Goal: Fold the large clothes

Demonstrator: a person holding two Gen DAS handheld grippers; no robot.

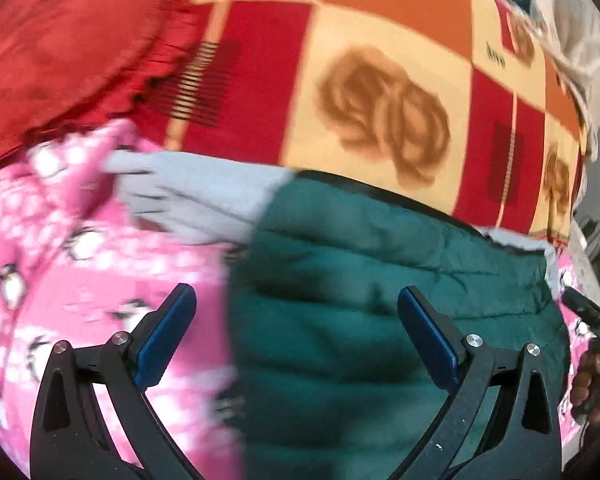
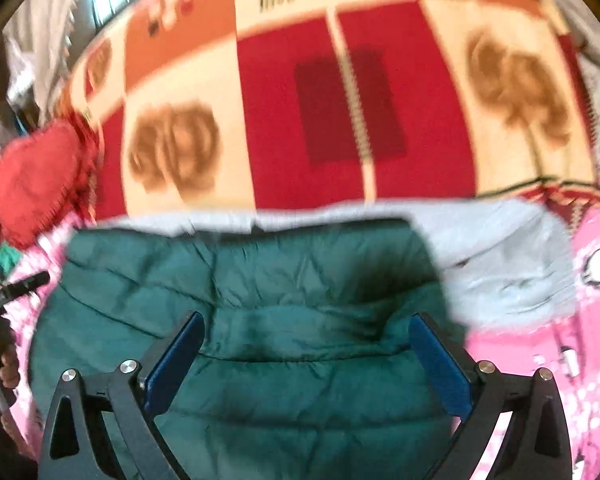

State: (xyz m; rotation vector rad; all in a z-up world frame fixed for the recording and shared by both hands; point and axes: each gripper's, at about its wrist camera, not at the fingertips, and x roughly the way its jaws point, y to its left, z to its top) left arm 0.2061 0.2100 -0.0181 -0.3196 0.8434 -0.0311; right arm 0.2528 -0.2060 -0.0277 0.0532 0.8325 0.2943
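A dark green quilted jacket [image 1: 379, 312] lies folded on a pink penguin-print blanket [image 1: 80, 264], with grey lining or a grey part [image 1: 196, 192] sticking out at its far left edge. My left gripper [image 1: 296, 300] is open and empty, hovering over the jacket's left edge. In the right wrist view the jacket [image 2: 260, 280] fills the lower middle, with the grey part [image 2: 507, 264] at its far right. My right gripper [image 2: 305, 326] is open and empty above the jacket. Both views are blurred.
A red, orange and cream patterned blanket [image 1: 379, 100] covers the bed beyond the jacket and also shows in the right wrist view [image 2: 339, 100]. A red frilled cushion [image 1: 68, 60] lies at the far left. The other gripper's black handle [image 1: 591, 316] shows at the right edge.
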